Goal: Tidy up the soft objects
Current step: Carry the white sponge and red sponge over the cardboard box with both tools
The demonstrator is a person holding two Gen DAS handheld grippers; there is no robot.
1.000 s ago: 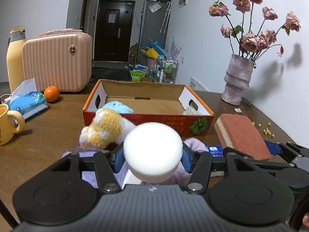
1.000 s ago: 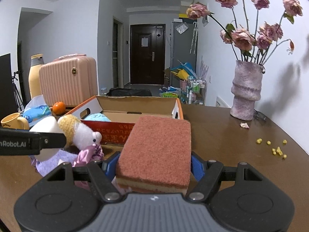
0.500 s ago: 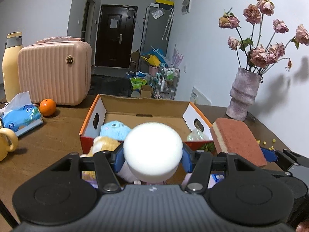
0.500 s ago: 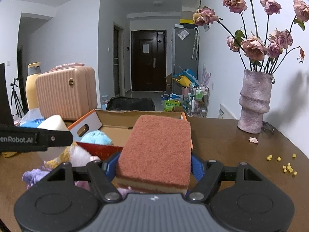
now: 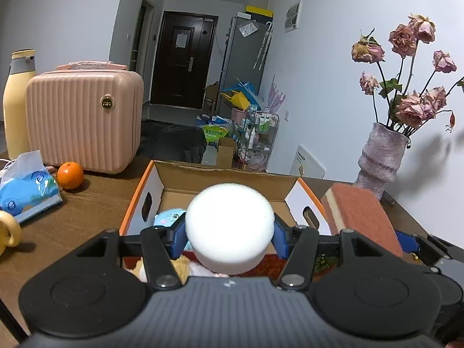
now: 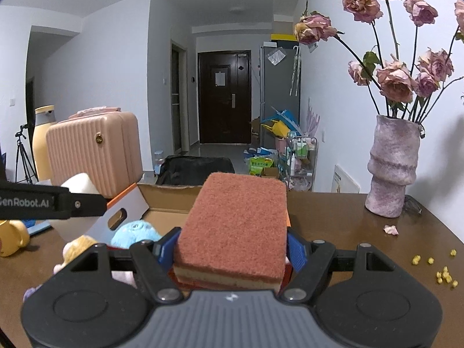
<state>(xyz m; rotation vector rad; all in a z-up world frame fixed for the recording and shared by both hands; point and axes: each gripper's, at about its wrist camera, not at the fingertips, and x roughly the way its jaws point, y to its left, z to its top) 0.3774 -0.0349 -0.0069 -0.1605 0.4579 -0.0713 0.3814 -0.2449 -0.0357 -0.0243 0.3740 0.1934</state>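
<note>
My left gripper [image 5: 229, 239] is shut on a round white sponge [image 5: 229, 226], held above the near wall of the open cardboard box [image 5: 223, 178]. My right gripper [image 6: 232, 246] is shut on a rust-red scouring sponge [image 6: 236, 226] with a yellow underlayer, also over the box's near edge [image 6: 165, 201]. In the left wrist view that red sponge [image 5: 359, 217] shows at the right. A light-blue plush [image 6: 134, 233] lies inside the box. A yellow-and-white plush [image 6: 76, 246] and a purple cloth [image 6: 32, 293] lie in front of the box, mostly hidden by the grippers.
A pink ribbed case [image 5: 84, 119], a yellow bottle [image 5: 16, 104], an orange [image 5: 70, 175], a tissue pack [image 5: 24, 190] and a yellow mug [image 5: 7, 232] stand at the left. A vase of dried roses [image 6: 393, 168] stands right; yellow crumbs [image 6: 443, 274] dot the table.
Both grippers have risen and moved forward with their sponges, from in front of the box to above its near wall. The plush toys have dropped low in view.
</note>
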